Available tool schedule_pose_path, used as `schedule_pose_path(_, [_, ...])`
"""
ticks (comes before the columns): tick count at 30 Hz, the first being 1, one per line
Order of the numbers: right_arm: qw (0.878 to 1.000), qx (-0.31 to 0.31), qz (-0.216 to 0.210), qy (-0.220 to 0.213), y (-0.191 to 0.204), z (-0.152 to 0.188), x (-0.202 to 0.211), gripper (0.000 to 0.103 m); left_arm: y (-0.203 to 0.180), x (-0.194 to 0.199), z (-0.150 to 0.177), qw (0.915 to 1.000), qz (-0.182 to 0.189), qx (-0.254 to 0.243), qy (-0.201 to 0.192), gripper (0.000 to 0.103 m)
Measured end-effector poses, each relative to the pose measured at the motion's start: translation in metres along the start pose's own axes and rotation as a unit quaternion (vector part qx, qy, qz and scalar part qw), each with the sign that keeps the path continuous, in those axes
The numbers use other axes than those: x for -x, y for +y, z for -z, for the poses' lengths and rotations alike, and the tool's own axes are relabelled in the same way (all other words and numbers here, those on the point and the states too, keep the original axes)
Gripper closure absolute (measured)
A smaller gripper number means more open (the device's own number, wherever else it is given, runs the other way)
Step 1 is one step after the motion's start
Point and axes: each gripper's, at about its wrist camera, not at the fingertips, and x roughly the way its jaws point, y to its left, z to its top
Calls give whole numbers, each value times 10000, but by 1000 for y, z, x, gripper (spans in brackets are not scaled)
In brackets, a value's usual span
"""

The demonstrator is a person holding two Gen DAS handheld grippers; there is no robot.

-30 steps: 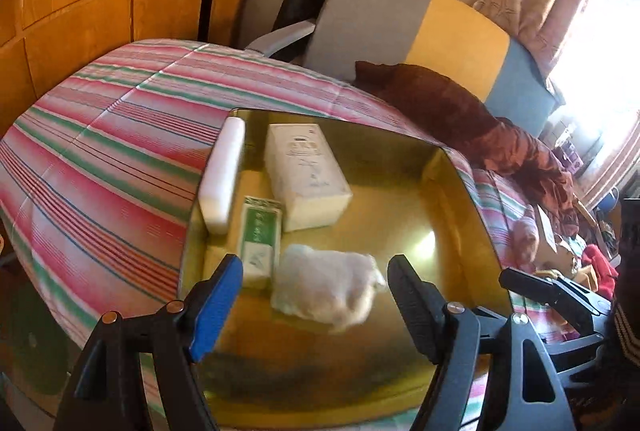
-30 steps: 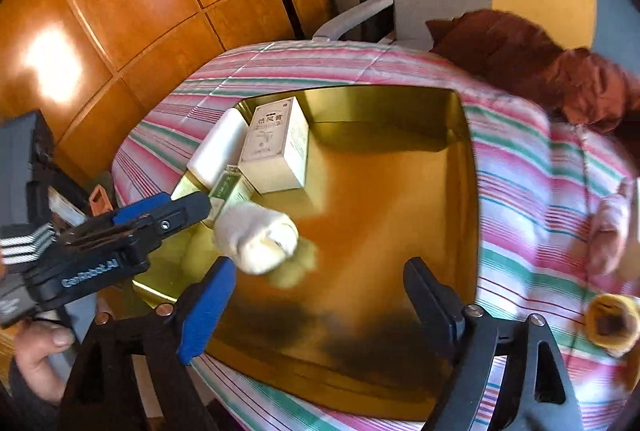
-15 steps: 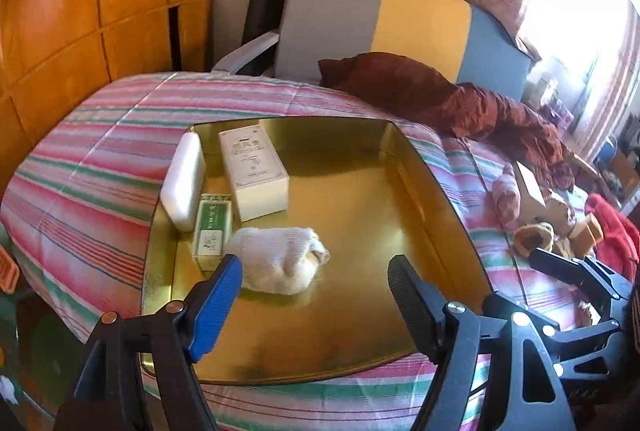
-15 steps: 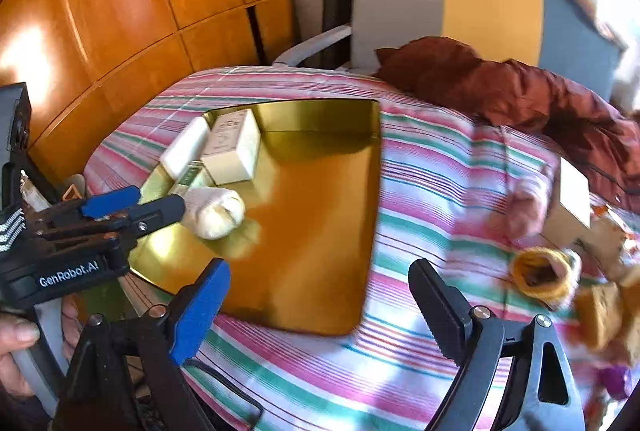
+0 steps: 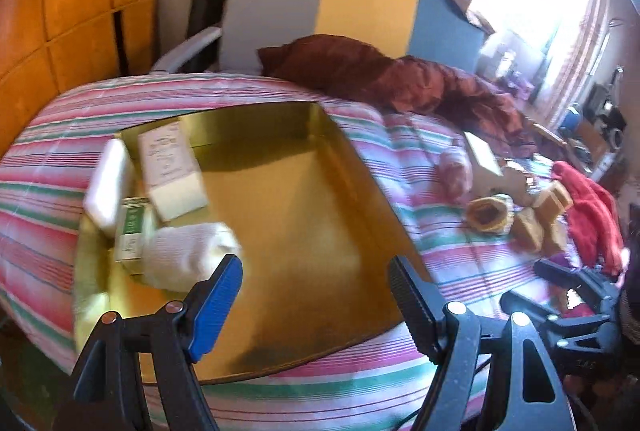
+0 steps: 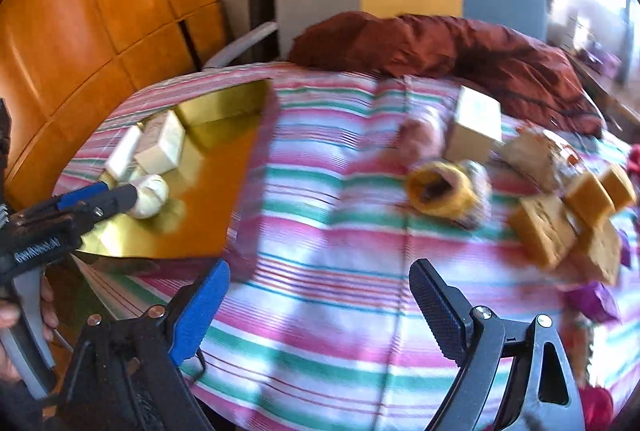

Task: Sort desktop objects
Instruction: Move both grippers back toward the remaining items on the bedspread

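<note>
White sock roll (image 5: 188, 259) in gold tray (image 5: 304, 231), beside green box (image 5: 130, 231). My left claw (image 5: 314, 295) released above tray. My right claw (image 6: 320, 307) released over striped cloth (image 6: 320, 251). Only right view shows yellow sock (image 6: 440, 187), sponges (image 6: 560, 223) clearly. Blurred.

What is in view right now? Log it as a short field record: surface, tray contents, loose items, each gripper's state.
surface: striped cloth
tray: gold tray, on the cloth
tray contents: white rolled sock, green box, large white box, white case, all at its left side
loose items: yellow sock roll, tan blocks, cream box
left gripper: open, empty
right gripper: open, empty
</note>
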Motion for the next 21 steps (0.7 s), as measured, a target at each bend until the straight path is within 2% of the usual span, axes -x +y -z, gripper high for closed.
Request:
schedule_pose_path(5, [9987, -327, 356, 170, -34, 19, 8, 11, -25, -10, -4, 9990, 390, -213, 103, 26])
schedule_pose_path(12, [9933, -712, 836, 354, -79, 41, 23, 11, -57, -25, -5, 9961, 645, -517, 323, 26])
schedule_pose_path(16, [9908, -836, 970, 429, -104, 46, 39, 11, -71, -29, -5, 9937, 821, -644, 405, 26])
schedule_pose_path(21, [9808, -1198, 1408, 624, -162, 48, 64, 13, -87, -34, -9, 9906, 994, -814, 471, 26])
